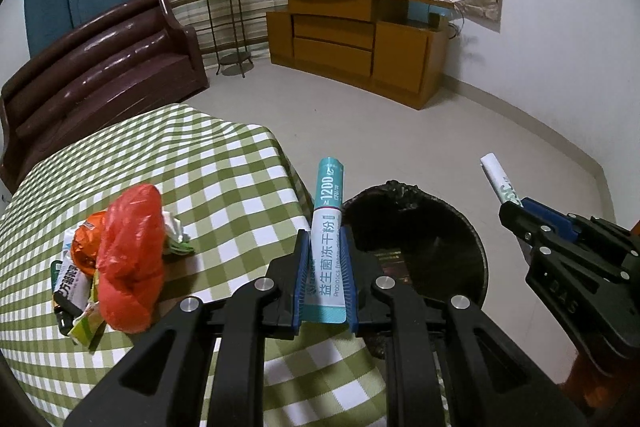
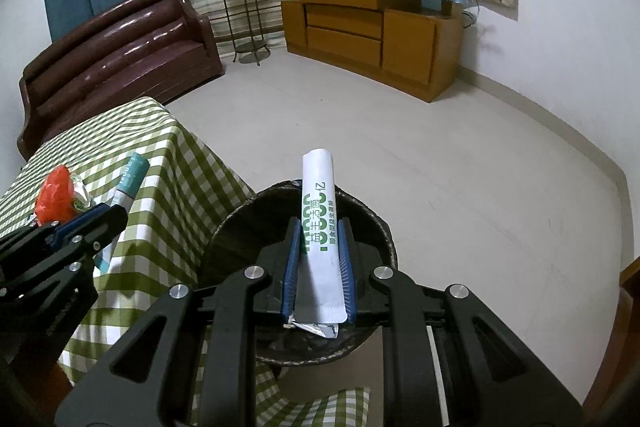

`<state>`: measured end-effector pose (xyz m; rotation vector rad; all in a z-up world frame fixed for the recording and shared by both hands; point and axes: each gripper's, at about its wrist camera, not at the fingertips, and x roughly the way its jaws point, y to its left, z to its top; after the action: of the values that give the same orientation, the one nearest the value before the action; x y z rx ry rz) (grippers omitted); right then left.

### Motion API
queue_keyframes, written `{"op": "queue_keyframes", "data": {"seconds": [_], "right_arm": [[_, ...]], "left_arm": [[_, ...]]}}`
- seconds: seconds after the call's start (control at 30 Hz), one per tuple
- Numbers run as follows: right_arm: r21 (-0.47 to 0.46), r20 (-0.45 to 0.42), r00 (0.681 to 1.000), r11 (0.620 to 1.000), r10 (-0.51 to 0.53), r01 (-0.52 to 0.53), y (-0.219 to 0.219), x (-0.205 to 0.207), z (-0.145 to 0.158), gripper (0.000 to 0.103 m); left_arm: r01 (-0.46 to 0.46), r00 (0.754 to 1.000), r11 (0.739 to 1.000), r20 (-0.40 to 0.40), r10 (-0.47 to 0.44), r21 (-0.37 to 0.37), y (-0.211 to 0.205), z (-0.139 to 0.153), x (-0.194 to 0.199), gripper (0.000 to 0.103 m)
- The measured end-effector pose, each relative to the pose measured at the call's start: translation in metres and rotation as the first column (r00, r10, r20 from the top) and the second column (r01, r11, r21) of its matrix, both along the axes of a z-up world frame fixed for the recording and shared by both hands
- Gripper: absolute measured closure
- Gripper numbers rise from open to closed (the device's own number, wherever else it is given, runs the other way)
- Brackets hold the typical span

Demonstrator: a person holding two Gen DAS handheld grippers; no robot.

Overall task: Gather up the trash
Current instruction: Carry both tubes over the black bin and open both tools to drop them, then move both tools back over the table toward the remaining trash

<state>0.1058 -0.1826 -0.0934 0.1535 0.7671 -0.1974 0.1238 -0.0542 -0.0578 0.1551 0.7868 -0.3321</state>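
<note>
Trash sachets clamped in both jaws: teal sachet (image 1: 327, 227) beside table edge (image 1: 286, 155); white sachet (image 2: 320, 215) over bin (image 2: 240, 223).

Teal-and-white probiotic powder sachet (image 1: 328, 227) pinched upright beside black-lined trash bin (image 1: 472, 247), white green-print sachet (image 2: 320, 227) pinched over bin, red plastic bag (image 1: 130, 263) and wrappers (image 1: 76, 279) piled on checkered counter (image 1: 224, 163).
</note>
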Motion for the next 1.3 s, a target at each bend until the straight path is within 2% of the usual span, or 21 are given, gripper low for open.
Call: {"op": "queue_keyframes", "data": {"seconds": [0.83, 0.87, 0.9, 0.97, 1.3], "right_arm": [[0.032, -0.007, 1.0, 0.999, -0.024, 0.024, -0.013, 0.012, -0.013, 0.083], [0.038, -0.007, 1.0, 0.999, -0.026, 0.026, -0.014, 0.012, -0.013, 0.082], [0.042, -0.007, 1.0, 0.999, -0.031, 0.031, -0.015, 0.013, -0.014, 0.076], [0.043, -0.005, 0.999, 0.998, -0.038, 0.038, -0.015, 0.013, -0.014, 0.073], [0.037, 0.001, 0.999, 0.998, -0.048, 0.048, -0.017, 0.013, -0.012, 0.072]], "left_arm": [[0.024, 0.999, 0.999, -0.033, -0.023, 0.046, -0.033, -0.013, 0.017, 0.085], [0.021, 0.999, 0.999, -0.037, -0.019, 0.046, -0.034, -0.013, 0.018, 0.082], [0.02, 0.999, 0.999, -0.042, -0.018, 0.044, -0.034, -0.014, 0.019, 0.08], [0.015, 0.999, 0.999, -0.045, -0.013, 0.047, -0.035, -0.014, 0.02, 0.069], [0.003, 0.999, 0.999, -0.034, -0.002, 0.041, -0.033, -0.013, 0.018, 0.054]]}}
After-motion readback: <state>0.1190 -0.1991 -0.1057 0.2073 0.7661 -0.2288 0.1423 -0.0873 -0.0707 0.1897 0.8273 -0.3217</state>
